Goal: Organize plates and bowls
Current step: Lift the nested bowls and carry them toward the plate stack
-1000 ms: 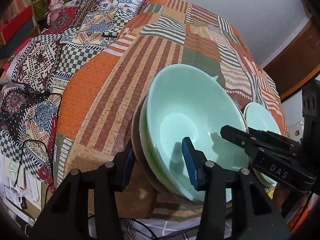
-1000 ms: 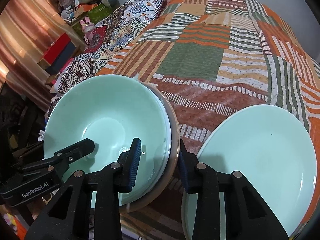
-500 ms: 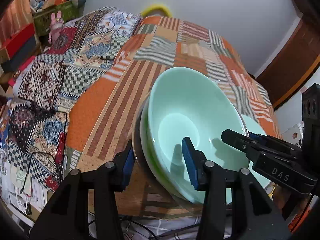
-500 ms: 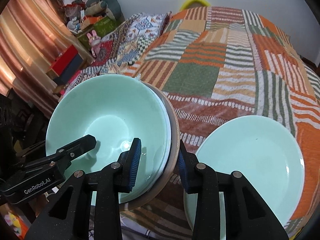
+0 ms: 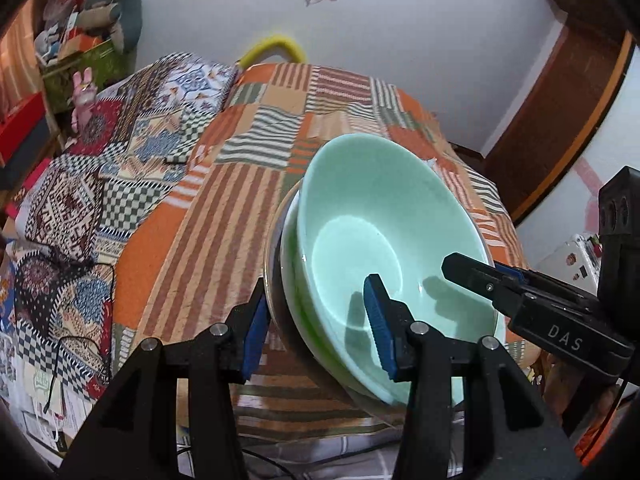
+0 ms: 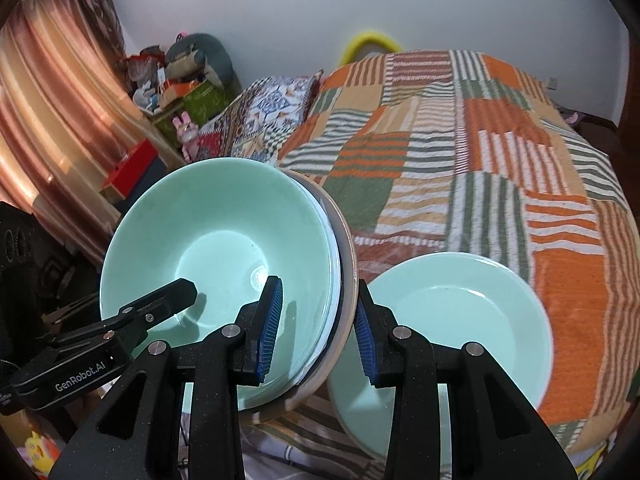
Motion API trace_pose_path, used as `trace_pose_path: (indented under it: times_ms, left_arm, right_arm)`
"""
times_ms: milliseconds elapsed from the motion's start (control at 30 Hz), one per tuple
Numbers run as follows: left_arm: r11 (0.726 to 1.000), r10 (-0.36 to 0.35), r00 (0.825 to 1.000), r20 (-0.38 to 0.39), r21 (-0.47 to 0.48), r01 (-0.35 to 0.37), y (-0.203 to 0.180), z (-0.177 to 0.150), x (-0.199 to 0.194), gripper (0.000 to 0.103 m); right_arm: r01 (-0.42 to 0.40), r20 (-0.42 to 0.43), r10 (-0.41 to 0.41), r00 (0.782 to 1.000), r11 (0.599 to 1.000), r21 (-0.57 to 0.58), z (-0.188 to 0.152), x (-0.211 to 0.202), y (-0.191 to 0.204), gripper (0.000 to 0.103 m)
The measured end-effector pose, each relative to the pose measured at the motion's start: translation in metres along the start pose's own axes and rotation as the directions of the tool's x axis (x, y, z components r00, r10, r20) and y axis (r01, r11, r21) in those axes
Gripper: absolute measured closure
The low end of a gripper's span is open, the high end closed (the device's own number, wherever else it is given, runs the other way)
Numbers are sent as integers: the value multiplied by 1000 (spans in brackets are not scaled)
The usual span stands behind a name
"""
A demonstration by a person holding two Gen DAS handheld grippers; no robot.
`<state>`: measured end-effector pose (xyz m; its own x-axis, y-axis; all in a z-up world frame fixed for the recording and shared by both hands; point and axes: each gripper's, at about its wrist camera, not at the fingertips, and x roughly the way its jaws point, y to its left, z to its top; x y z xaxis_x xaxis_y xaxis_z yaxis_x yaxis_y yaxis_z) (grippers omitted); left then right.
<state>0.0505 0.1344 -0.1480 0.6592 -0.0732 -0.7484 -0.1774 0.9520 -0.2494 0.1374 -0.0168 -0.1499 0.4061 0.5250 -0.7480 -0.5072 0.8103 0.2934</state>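
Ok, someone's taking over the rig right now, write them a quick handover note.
Left tool: clamped on the near-left rim of the bowl stack, one finger inside the top bowl, one outside.
Right tool: clamped on the stack's right rim the same way.
The stack, a mint bowl on top of at least two more dishes, is held tilted above the patchwork bedspread.
A mint plate lies on the bedspread, right of the stack.
Done: dishes nested and lifted.
Left: probably set the stack down, possibly on the plate. Keep both grips firm.
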Motion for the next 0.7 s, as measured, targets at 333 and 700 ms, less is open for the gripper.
trace_pose_path:
  times_ms: [333, 700]
  left_arm:
    - [996, -48, 999, -12, 70, 49, -43, 2, 5, 57]
    - [986, -78, 995, -58, 142, 86, -85, 1, 23, 57]
  right_arm:
    - [34, 51, -37, 998, 998, 56, -8, -30, -32, 71]
    - [75, 76, -85, 994, 990, 119, -19, -54, -68, 71]
